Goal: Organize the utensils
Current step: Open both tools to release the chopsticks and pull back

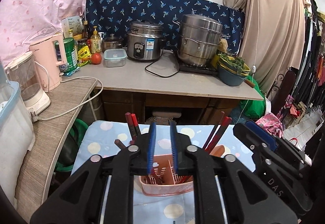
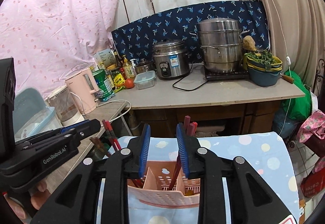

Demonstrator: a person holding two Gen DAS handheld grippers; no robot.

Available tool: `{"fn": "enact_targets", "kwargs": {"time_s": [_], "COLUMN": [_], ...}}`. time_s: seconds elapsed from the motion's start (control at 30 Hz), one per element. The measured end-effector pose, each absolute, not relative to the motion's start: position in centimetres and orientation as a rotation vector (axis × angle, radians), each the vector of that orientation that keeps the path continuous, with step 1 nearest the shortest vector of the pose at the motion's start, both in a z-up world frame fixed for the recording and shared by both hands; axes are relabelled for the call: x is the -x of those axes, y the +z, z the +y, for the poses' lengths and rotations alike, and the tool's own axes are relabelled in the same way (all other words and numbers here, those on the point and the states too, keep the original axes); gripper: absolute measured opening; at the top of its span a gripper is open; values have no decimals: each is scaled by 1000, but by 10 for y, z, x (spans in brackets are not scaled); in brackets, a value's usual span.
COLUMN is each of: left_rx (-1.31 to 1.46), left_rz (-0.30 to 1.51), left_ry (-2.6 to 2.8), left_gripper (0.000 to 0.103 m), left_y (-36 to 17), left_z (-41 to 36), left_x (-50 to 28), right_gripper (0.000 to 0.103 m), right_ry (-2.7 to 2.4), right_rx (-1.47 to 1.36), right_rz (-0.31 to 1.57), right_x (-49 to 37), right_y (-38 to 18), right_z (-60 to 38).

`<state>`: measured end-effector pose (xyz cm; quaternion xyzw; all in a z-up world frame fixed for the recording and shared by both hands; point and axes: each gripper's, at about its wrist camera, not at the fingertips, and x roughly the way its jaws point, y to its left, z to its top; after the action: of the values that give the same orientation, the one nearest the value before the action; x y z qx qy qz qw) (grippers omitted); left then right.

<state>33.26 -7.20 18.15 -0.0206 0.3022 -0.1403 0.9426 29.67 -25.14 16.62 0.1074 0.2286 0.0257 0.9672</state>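
Observation:
A pink perforated utensil holder [image 1: 166, 183] with dividers stands on a blue dotted cloth [image 1: 105, 142]; it also shows in the right wrist view [image 2: 162, 187]. Red and dark chopsticks [image 1: 133, 126] stand in its left part, and more chopsticks [image 1: 218, 132] lean in its right part. My left gripper [image 1: 163, 128] is open and empty just above the holder. My right gripper [image 2: 163, 132] is open and empty above the holder, with chopsticks [image 2: 190, 124] standing just behind its right finger. Each gripper shows at the edge of the other's view.
A counter [image 1: 142, 80] behind holds a rice cooker [image 1: 144, 43], a steel steamer pot [image 1: 200, 41], a blue bowl of greens [image 1: 233, 69], a pink kettle [image 1: 48, 59], bottles and a tomato [image 1: 96, 58]. A wooden side shelf [image 1: 52, 122] runs at the left.

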Motion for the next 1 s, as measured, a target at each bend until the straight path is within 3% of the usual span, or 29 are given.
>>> {"fn": "enact_targets", "kwargs": {"time_s": [0.13,0.6,1.0], "left_rx": [25,-26,-61], "left_rz": [610,607,682], "left_ry": [-281,-264,-238], "left_gripper": [26,33,44], "left_y": [183,175,124], "left_z": [-74,-71,-51], "left_x": [-323,-264,-194], "right_gripper": [30,36,36], "right_ry": [54,42,56], "right_rx": [-216,-203,-213], "right_rz": [448,472,618], "right_x": [-281,-210,-125], "right_y": [170,160,100], "right_z": [-251,-243,-229]}}
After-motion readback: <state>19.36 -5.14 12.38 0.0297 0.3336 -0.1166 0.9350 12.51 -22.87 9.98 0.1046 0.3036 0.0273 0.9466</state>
